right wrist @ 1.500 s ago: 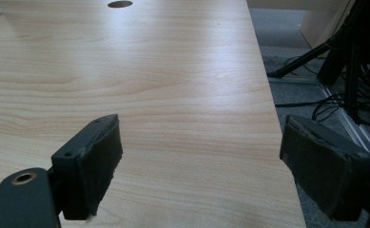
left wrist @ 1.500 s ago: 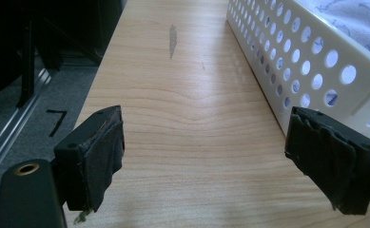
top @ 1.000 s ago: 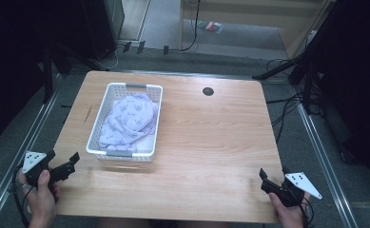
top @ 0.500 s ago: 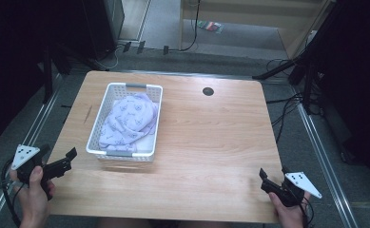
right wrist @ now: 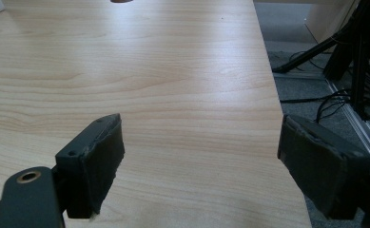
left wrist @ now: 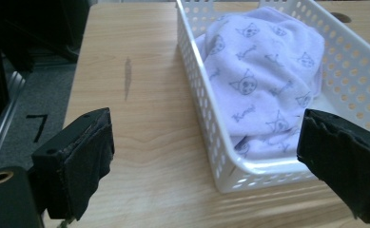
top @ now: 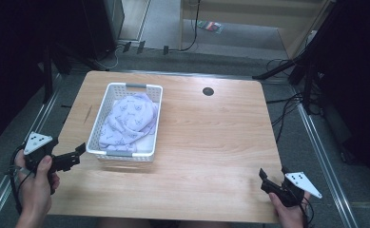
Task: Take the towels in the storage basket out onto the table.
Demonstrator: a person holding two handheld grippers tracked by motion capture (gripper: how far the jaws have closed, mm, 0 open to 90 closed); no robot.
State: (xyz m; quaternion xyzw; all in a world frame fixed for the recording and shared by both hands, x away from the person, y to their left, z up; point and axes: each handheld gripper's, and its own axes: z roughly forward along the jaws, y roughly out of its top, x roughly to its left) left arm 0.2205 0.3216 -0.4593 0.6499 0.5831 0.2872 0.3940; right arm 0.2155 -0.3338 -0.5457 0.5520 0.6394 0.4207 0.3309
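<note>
While wide open, left gripper [top: 80, 153] beside basket [top: 107, 154]

1. I find little readable lettering from my remote seat. The lilac cloth [left wrist: 263, 71] in the white basket [left wrist: 206, 118] carries a repeated print of cat faces, and between them sits a small cursive word; in the left gripper view it is too faint for me to spell out.
2. On the grey floor [left wrist: 35, 109] left of the desk [left wrist: 140, 95], a black mark [left wrist: 38, 124] shaped like the digit 7 shows in the left gripper view; I cannot tell whether it is a number or a taped corner mark.
3. I read no brand, label or number on the basket, the desk or anything else.
</note>
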